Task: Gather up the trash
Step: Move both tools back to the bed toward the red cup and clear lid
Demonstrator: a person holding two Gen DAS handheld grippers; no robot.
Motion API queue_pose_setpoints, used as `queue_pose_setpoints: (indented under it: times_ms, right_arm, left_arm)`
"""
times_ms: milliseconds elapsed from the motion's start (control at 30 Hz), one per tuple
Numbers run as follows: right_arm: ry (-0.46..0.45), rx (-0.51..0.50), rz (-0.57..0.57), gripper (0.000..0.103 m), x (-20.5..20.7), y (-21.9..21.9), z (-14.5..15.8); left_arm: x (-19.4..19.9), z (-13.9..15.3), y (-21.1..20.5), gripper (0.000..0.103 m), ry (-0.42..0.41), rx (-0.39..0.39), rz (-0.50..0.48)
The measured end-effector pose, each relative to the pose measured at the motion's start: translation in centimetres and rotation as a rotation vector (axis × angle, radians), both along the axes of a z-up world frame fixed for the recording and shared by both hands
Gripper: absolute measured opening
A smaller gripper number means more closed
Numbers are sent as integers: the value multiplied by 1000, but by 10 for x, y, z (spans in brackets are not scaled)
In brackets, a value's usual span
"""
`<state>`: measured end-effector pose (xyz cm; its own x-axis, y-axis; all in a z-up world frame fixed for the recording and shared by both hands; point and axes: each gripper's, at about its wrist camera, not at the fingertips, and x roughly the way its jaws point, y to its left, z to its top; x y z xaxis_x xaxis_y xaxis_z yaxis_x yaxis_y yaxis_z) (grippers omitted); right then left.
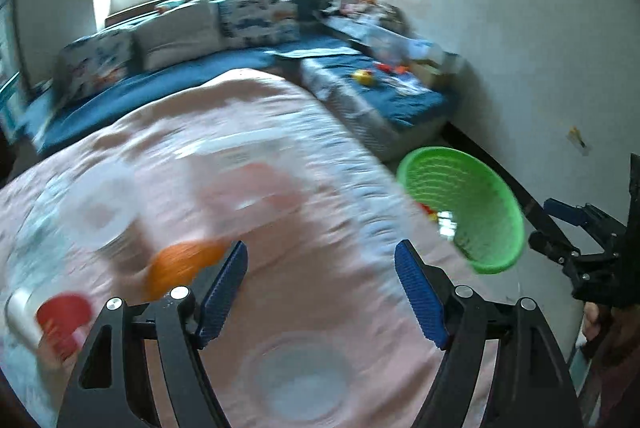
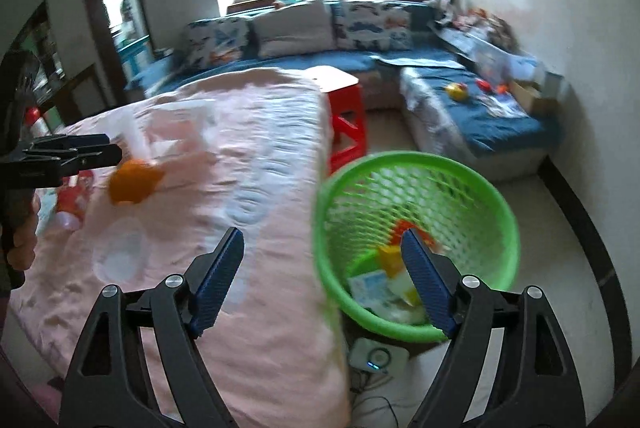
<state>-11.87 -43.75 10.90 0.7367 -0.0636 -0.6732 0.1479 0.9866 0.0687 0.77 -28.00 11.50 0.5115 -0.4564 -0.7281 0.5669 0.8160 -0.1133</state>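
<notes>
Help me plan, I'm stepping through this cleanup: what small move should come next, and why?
Probably bring the left tool to the orange piece on the pink cloth. Both tools stand open and empty, the green basket already holds scraps, and that piece lies nearest its fingers.

Blue ribbed pads tip the black left gripper [image 1: 320, 260] and black right gripper [image 2: 322, 252]. Beneath both spreads a pink cloth [image 2: 256, 195] with pale white ring patterns. A bright green mesh basket [image 2: 472, 183] sits ahead of the right gripper's right finger, holding orange, yellow and white scraps. An orange peel [image 2: 134, 181] lies ahead to its left, beyond it a red stool [image 2: 348, 123].
</notes>
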Motion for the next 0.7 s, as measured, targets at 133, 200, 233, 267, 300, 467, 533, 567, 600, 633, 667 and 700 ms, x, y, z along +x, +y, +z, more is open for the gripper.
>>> queue_pose_setpoints:
  times_ms: [133,200,233,267,300,467,533,567,600,633,667,700]
  right_arm:
    - [5,-1,83,81,26,30,-1]
    - [11,-1,121,81,37,42,-1]
    - [13,-3,139,81,43,49,-1]
    - [13,-3,155,81,46,54,-2]
    - [14,-2,177,81,52,62,-2]
    - [27,7,263,83,75,95,-6]
    - [38,20,288,83,81,104,-10]
    - [45,26,306,83,87,112,-13]
    - [49,31,318,83,88,116,-15]
    - [55,37,332,83,91,121,-17]
    - [67,47,348,83,94,128,-20]
    - [75,51,360,83,95,133,-23]
  left_arm:
    - [4,-1,51,74,-1,-3,126]
    - [5,-3,74,77,5,-3,184]
    - [6,-4,85,77,6,2,214]
    - [7,-5,96,77,4,9,245]
    - [6,-6,106,78,4,17,269]
    - [9,-17,150,84,29,37,393]
    - [12,-23,161,87,52,37,429]
    - [12,-26,165,88,63,31,439]
    - [15,-30,171,89,85,25,454]
    - [17,-34,174,89,96,22,460]
    - [18,-36,177,89,108,18,468]
    - [20,-40,180,89,119,11,475]
